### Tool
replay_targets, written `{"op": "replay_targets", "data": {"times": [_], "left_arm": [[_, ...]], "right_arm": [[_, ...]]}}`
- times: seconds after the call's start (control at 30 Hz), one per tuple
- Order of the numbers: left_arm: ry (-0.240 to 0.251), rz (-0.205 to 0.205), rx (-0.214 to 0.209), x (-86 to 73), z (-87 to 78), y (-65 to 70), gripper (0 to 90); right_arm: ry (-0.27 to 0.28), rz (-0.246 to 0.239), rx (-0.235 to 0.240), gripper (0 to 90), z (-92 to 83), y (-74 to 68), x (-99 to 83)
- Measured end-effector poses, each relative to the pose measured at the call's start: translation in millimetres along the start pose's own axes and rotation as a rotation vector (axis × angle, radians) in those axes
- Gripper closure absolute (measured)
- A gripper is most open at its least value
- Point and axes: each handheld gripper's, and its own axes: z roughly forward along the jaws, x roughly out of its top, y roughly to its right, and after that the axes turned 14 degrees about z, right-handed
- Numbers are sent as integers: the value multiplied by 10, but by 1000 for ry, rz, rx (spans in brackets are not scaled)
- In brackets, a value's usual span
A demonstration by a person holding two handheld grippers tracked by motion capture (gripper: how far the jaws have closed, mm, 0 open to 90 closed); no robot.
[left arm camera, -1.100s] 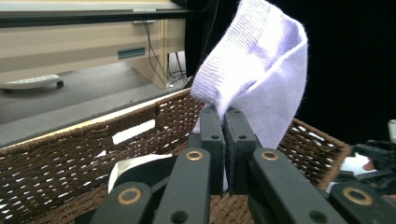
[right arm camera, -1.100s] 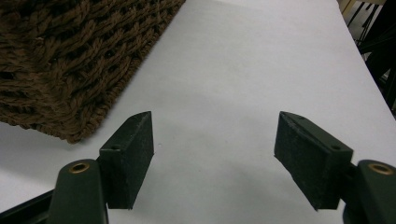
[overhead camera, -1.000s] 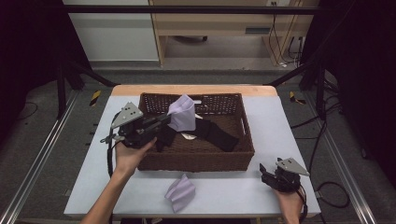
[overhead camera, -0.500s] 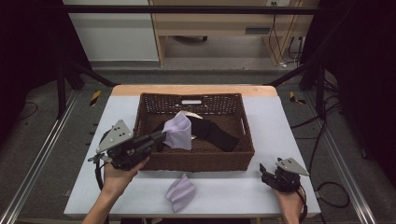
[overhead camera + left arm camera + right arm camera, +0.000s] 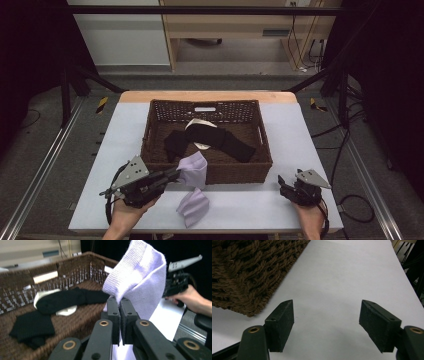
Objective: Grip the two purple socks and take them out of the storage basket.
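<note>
Table (image 5: 310, 130), white-topped, carries everything here. Centred toward its far side sits a brown wicker basket (image 5: 150, 131), rectangular, with a slot handle in its far wall. Inside it lie a long black sock (image 5: 220, 138) stretched across the middle over a white sock (image 5: 196, 123), and a folded black piece (image 5: 175, 143) near the basket's left end; the left gripper view shows the same three, the white one peeking out from under the black.

A lilac sock (image 5: 194, 169) hangs at the basket's near wall, just outside the rim, pinched by the left gripper (image 5: 172, 175); in the left gripper view its jaws are clenched together on the knit fabric, which rises and folds over above them. A second lilac sock (image 5: 192, 206) lies crumpled on the table in front of the basket, near the front edge, just below the held one and apart from it.

The right gripper (image 5: 283, 185) rests low at the table's near right corner, held by a hand (image 5: 309, 216), clear of the basket. Its jaws stand wide apart with bare tabletop between them, the basket's corner off to one side.
</note>
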Motion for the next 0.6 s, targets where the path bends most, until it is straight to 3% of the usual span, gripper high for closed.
{"op": "replay_targets", "data": {"times": [0.33, 0.6], "left_arm": [[-119, -62, -28, -421, 113, 65, 865], [-225, -73, -41, -648, 325, 94, 861]], "right_arm": [[-3, 1, -1, 279, 1, -6, 0], [1, -3, -1, 275, -4, -6, -2]]}}
